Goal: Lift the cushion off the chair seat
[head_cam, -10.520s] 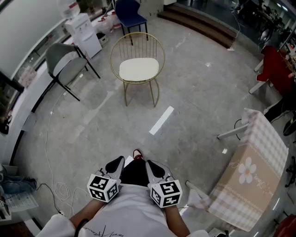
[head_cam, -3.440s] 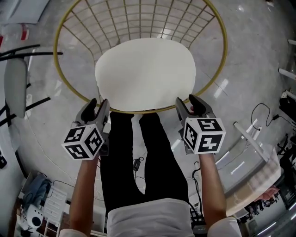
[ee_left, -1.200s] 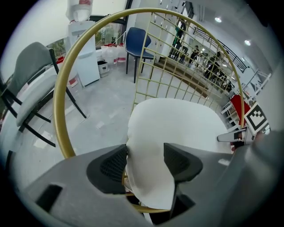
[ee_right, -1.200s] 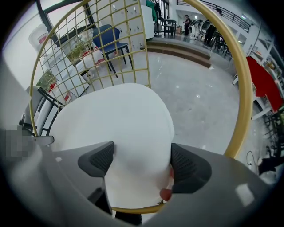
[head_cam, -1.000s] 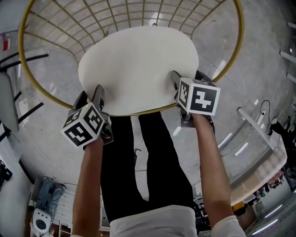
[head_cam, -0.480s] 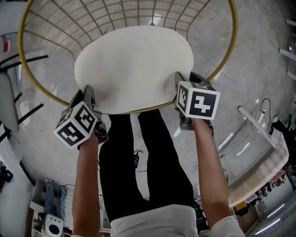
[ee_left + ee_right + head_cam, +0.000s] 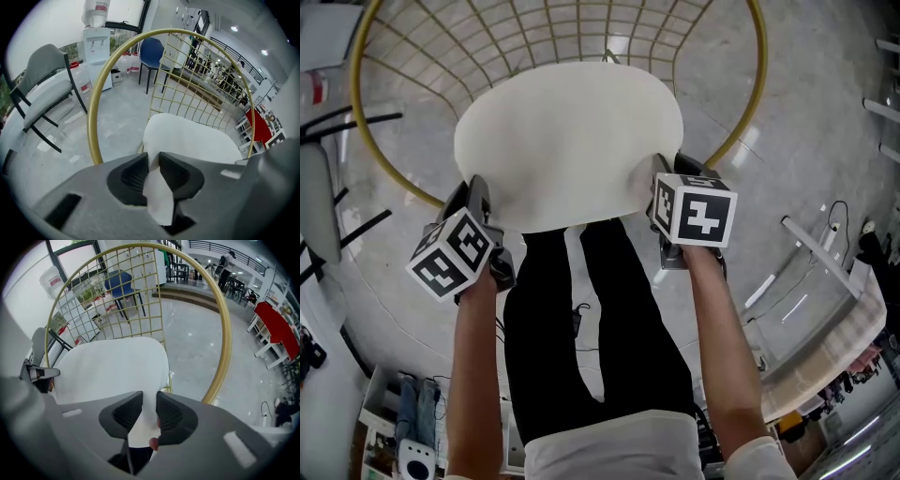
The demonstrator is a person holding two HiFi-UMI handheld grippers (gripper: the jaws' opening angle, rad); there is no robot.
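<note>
Gripping the round cream cushion [image 7: 572,141] at its near edge, the left tongs [image 7: 153,161] and the right tongs [image 7: 149,408] had just been closing, and each one pinched a fold of the soft cushion tight between its dark pads. The cushion sat over the seat of the round gold wire chair [image 7: 93,131], one pair of tongs on each side, and its near edge hid the front of the gold ring.

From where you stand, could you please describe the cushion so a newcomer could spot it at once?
Find the round gold wire chair on the grey floor. Within its hoop is the cushion, a plain cream oval pad, the only soft, solid surface among thin bars.
</note>
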